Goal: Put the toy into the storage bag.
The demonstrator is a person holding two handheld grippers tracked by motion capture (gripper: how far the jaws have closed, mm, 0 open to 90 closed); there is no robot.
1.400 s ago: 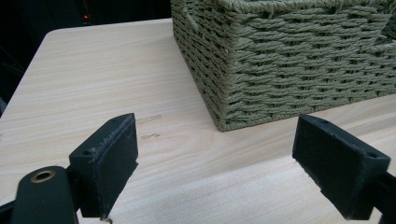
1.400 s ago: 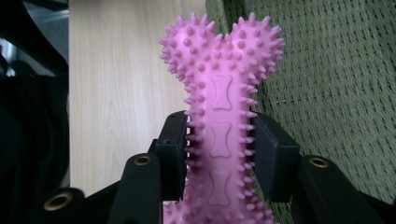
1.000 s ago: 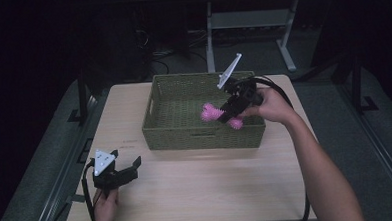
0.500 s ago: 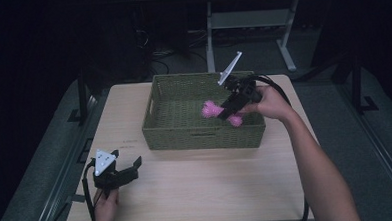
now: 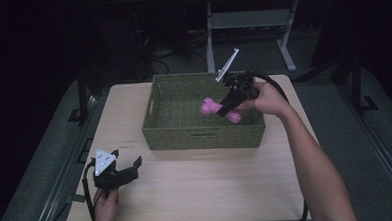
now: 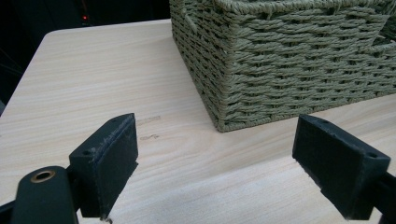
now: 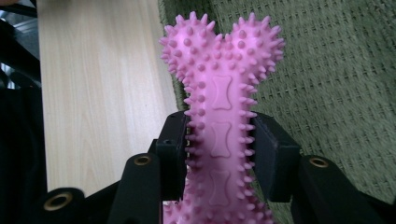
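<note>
Placement was the step in hand, as I judged it: my right gripper had its jaws clamped on the shaft of the pink spiky rubber bone toy, held over the inside of the green woven basket, near its right end. Next I needed to lower and release. My left gripper rested on the pale wooden counter, jaws wide, empty. I could read no writing.

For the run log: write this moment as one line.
right gripper: shut on pink bone toy, over basket | left gripper: open, on table
</note>
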